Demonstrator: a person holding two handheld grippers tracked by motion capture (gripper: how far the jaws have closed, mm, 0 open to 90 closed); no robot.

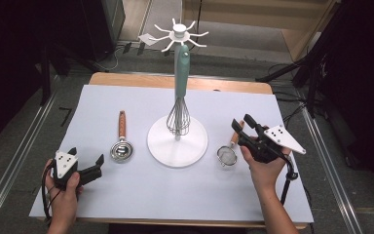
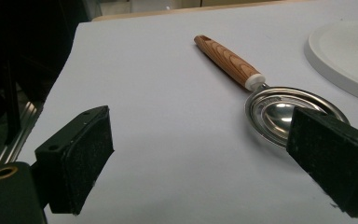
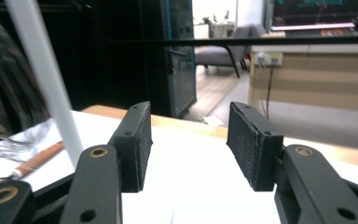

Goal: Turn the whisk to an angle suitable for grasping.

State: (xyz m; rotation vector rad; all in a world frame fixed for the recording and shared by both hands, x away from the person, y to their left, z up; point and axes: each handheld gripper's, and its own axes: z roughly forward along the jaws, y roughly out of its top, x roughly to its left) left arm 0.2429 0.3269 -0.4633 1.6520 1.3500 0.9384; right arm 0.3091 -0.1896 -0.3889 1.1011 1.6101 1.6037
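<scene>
A white utensil stand [image 1: 177,141] rises mid-table, and a teal-handled whisk [image 1: 180,73] hangs from its hooked top. Left of it lies a wooden-handled metal scoop [image 1: 122,146]. A small mesh strainer [image 1: 227,155] with a wooden handle lies to the stand's right. My left gripper [image 1: 85,168] rests near the front left, open wide, with the scoop [image 2: 279,112] just beyond its right jaw and nothing between the jaws [image 2: 205,158]. My right gripper [image 1: 242,123] hovers over the strainer's handle. Its jaws stand partly apart with only bare table between them [image 3: 189,144].
A white sheet [image 1: 141,195] covers the wooden table. The stand's pole [image 3: 42,70] passes close on the left in the right gripper view. Its round base [image 2: 349,56] lies to the right of the scoop in the left gripper view. Dark equipment and cables surround the table.
</scene>
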